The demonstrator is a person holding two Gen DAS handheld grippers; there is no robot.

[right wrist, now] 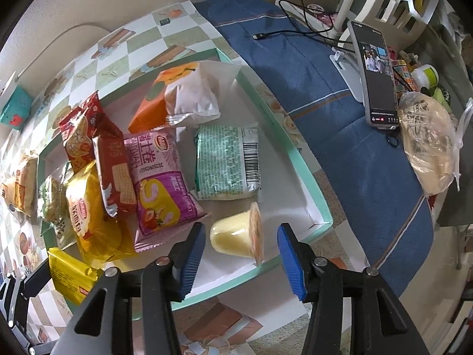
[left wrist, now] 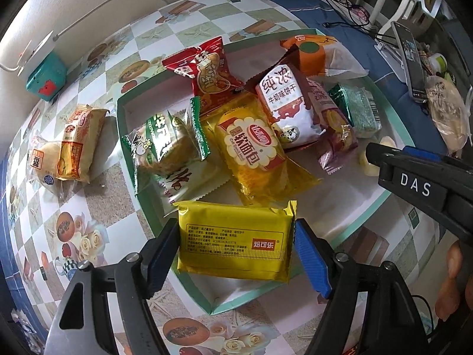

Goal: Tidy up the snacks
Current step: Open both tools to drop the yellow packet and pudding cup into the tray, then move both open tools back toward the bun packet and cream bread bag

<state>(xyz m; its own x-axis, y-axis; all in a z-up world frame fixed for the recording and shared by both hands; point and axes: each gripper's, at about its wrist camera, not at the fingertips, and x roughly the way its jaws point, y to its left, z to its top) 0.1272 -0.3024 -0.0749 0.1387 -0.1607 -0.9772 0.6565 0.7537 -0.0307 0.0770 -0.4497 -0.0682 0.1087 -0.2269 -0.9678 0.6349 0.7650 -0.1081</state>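
Note:
A white tray with a mint-green rim (left wrist: 124,136) (right wrist: 313,195) holds several snack packets, among them a red one (left wrist: 207,71), a yellow bread pack (left wrist: 251,148) and a pink roll pack (right wrist: 159,183). A flat yellow packet (left wrist: 236,242) lies in the tray's near corner, between the fingers of my left gripper (left wrist: 236,230). The pads stand at its two ends without squeezing it. A pale yellow jelly cup (right wrist: 236,233) lies on its side in the tray. My right gripper (right wrist: 241,230) is open around it, with a gap on each side.
Two bread packets (left wrist: 77,145) lie outside the tray on the checked tablecloth, near a teal box (left wrist: 45,80). To the right, on blue cloth, stand a phone on a holder (right wrist: 375,74), a bagged flatbread (right wrist: 428,142) and loose cables (right wrist: 283,32).

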